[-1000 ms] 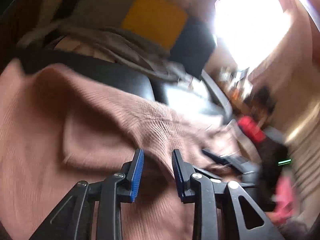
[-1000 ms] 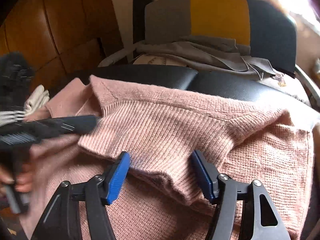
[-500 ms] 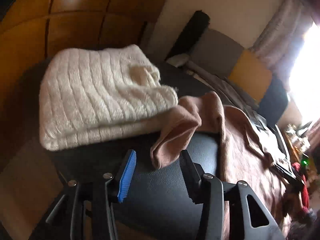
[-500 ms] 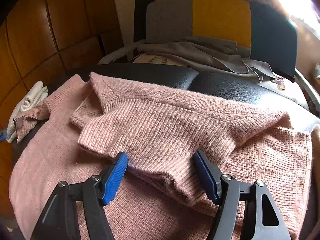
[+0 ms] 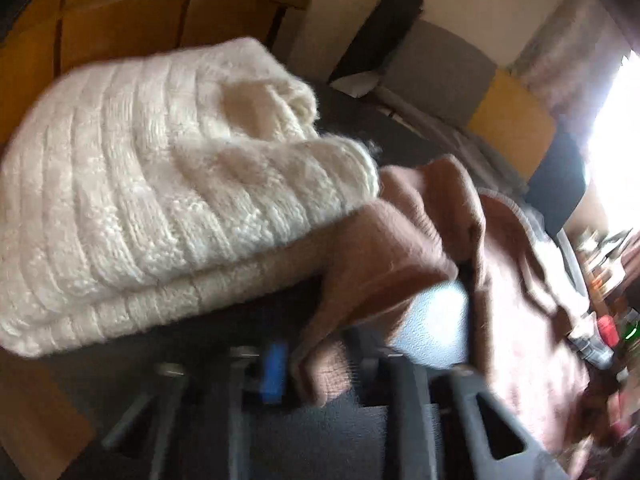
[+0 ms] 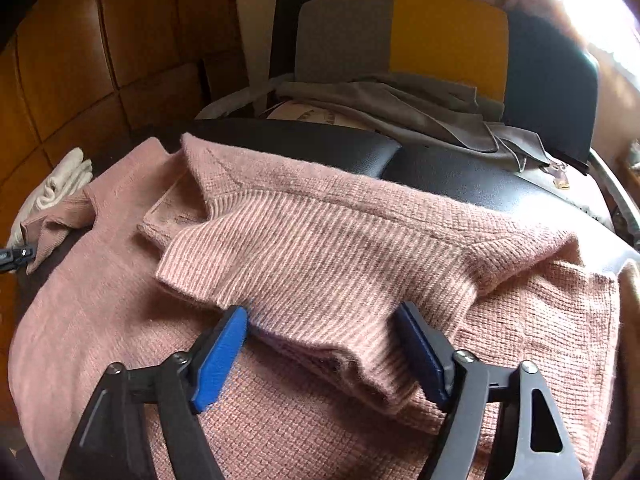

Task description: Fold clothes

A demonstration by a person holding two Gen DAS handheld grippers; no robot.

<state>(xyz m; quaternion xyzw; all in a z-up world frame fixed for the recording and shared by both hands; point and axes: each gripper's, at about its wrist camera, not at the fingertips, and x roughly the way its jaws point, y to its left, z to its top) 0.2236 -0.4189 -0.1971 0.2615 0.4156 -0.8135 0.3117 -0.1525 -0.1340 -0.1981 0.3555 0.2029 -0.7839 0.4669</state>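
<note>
A pink knit sweater [image 6: 320,240] lies spread on a black leather seat [image 6: 460,176], one sleeve folded across its body. My right gripper [image 6: 320,344] is open, its blue pads on either side of that folded sleeve's edge. The other sleeve ends in a cuff [image 5: 324,364] at the seat's left end, beside a folded cream sweater [image 5: 160,184]. My left gripper [image 5: 320,368] is blurred and open, with the cuff lying between its fingers. In the right wrist view the left gripper's black tip [image 6: 16,256] shows at the left edge, by the cuff [image 6: 52,228].
A chair back [image 6: 400,36] in grey, yellow and dark blue stands behind the seat, with a grey garment [image 6: 400,108] draped in front of it. Wooden wall panels [image 6: 80,60] close off the left side. Small bottles [image 5: 600,332] stand far right, blurred.
My left gripper swung from the sweater's body to the left sleeve, then pushed forward until the cuff sat between its fingers. The right gripper stayed over the folded sleeve.
</note>
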